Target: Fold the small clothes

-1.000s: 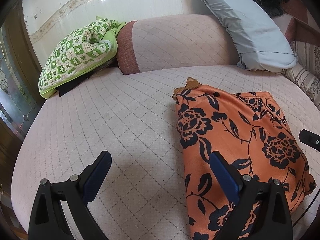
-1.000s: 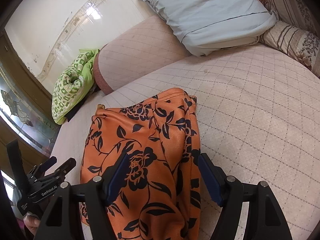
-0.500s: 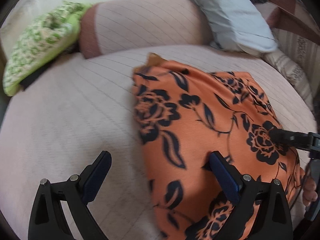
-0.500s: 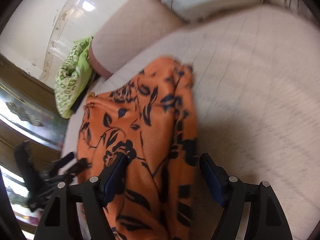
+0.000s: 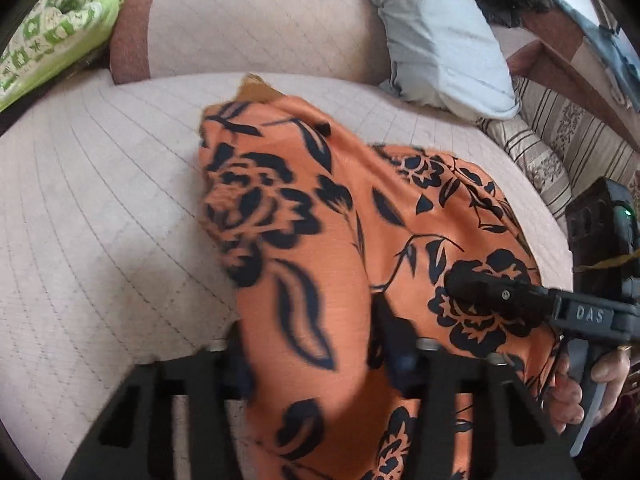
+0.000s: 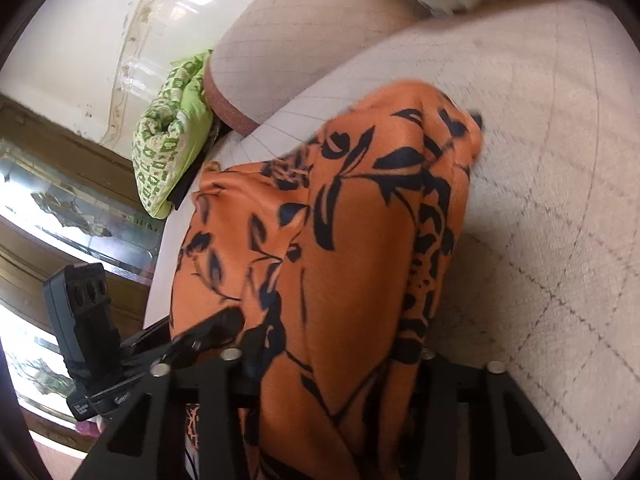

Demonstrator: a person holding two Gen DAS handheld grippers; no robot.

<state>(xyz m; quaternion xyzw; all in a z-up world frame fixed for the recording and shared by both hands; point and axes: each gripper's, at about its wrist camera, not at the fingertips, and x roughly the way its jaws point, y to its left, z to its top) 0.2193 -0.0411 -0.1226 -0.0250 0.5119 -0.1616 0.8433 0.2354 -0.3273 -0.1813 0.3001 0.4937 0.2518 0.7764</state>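
An orange garment with black flowers (image 5: 344, 216) lies on the pink quilted bed cover (image 5: 100, 208). My left gripper (image 5: 316, 360) straddles the garment's near edge. Its jaws are closing, and the cloth is gathered into a ridge that fills the gap, with both pads against it. My right gripper (image 6: 336, 356) does the same at the other side of the near edge (image 6: 340, 264), jaws closing on a bunched fold. In the left wrist view the right gripper (image 5: 480, 292) lies on the cloth, with a hand (image 5: 568, 392) behind it. The fingertips are mostly hidden by cloth.
A pink bolster (image 5: 256, 24) runs along the back of the bed. A green patterned quilt (image 5: 52, 36) lies at its left, a pale blue pillow (image 5: 432, 32) and a striped cushion (image 5: 552, 148) at the right. A wooden glazed cabinet (image 6: 72, 208) stands past the bed's left edge.
Both grippers have tipped downward and come in over the garment's near edge. Their jaws have gone from wide apart to close around the cloth, which now bunches up between them.
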